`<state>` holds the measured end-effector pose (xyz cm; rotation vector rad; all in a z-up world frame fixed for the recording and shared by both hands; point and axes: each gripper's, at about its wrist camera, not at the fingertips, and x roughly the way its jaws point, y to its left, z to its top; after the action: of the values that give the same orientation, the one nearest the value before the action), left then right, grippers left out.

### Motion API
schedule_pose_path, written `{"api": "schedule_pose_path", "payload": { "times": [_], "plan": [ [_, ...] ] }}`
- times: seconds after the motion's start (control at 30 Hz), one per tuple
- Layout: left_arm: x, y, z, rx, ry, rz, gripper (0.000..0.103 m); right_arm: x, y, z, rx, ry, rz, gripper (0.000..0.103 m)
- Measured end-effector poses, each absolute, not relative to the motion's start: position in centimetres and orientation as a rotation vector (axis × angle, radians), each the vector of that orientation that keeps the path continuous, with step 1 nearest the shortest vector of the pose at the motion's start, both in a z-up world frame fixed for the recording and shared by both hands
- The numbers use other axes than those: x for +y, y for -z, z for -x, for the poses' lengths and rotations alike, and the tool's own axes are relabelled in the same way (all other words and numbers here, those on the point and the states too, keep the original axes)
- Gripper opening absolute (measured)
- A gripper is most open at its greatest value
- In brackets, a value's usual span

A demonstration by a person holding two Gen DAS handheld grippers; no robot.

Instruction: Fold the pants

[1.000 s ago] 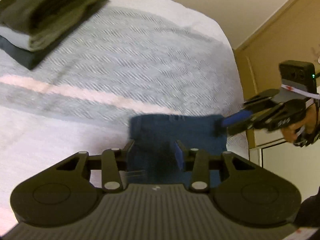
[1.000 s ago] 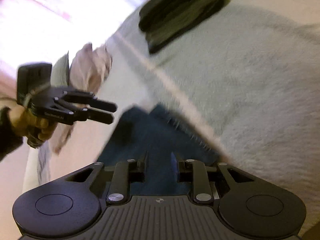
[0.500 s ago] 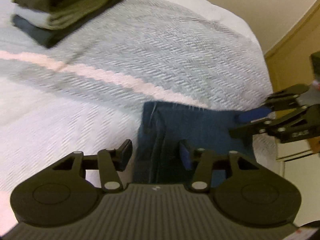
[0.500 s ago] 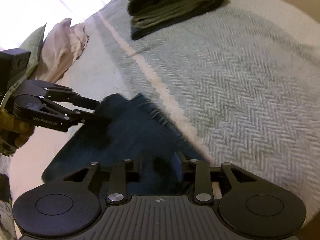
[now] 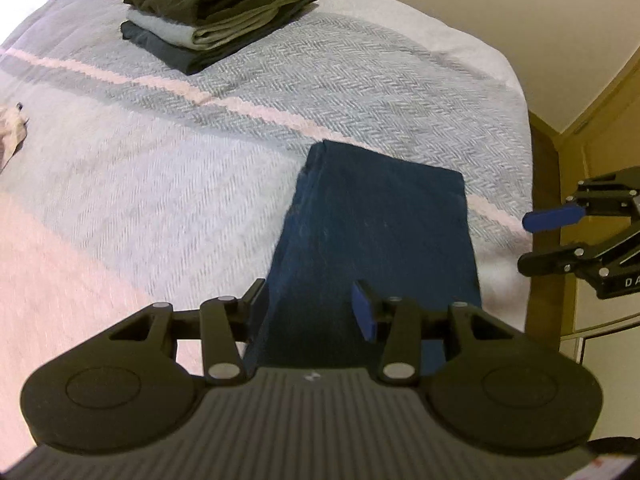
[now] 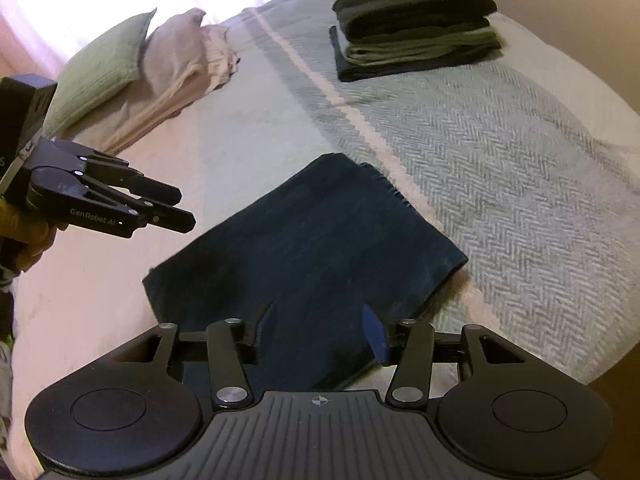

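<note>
Dark blue pants (image 5: 380, 232) lie folded into a flat rectangle on the bed, near its edge. My left gripper (image 5: 310, 304) hovers above their near end, open, with nothing pinched between its fingers. My right gripper (image 6: 320, 324) also hangs over the pants (image 6: 304, 248), its jaws opening and clear of the cloth. In the left wrist view the right gripper (image 5: 534, 240) stands off the pants' right side, past the bed's edge. The left gripper (image 6: 182, 208) shows in the right wrist view to the left of the pants, held by a hand.
A stack of folded dark and olive clothes (image 5: 220, 20) sits at the far side of the grey herringbone blanket (image 5: 360, 80). A green pillow (image 6: 104, 64) and a pink bundle of cloth (image 6: 188, 64) lie at the head. A wooden cabinet (image 5: 600, 140) stands beyond the bed's edge.
Both grippers have pulled up and back from the pants. The right gripper's pad, which touched the pants' edge, is now apart from it and its jaws have widened. The pants stay folded.
</note>
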<state>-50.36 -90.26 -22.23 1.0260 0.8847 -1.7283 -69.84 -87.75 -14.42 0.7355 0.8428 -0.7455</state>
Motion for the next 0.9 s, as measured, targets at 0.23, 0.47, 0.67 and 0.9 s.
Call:
{"api": "schedule_pose_path", "payload": {
  "times": [0.23, 0.47, 0.67, 0.9],
  "plan": [
    [-86.4, 21.7, 50.5, 0.89, 1.673, -0.974, 0.044, -87.4, 14.7, 69.0, 1.027, 0.616, -0.377, 0.066],
    [-82.2, 22.8, 52.1, 0.858, 1.517, -0.963, 0.058, -87.7, 18.6, 69.8, 1.169, 0.268, 0.226, 0.072],
    [-78.4, 23.6, 56.6, 0.857, 1.302, -0.871, 0.07, -89.8, 24.3, 72.7, 1.058, -0.053, 0.612, 0.075],
    [-75.4, 25.6, 65.2, 0.761, 1.128, -0.865, 0.089, -91.5, 31.5, 74.6, 0.883, -0.312, 0.999, 0.077]
  ]
}}
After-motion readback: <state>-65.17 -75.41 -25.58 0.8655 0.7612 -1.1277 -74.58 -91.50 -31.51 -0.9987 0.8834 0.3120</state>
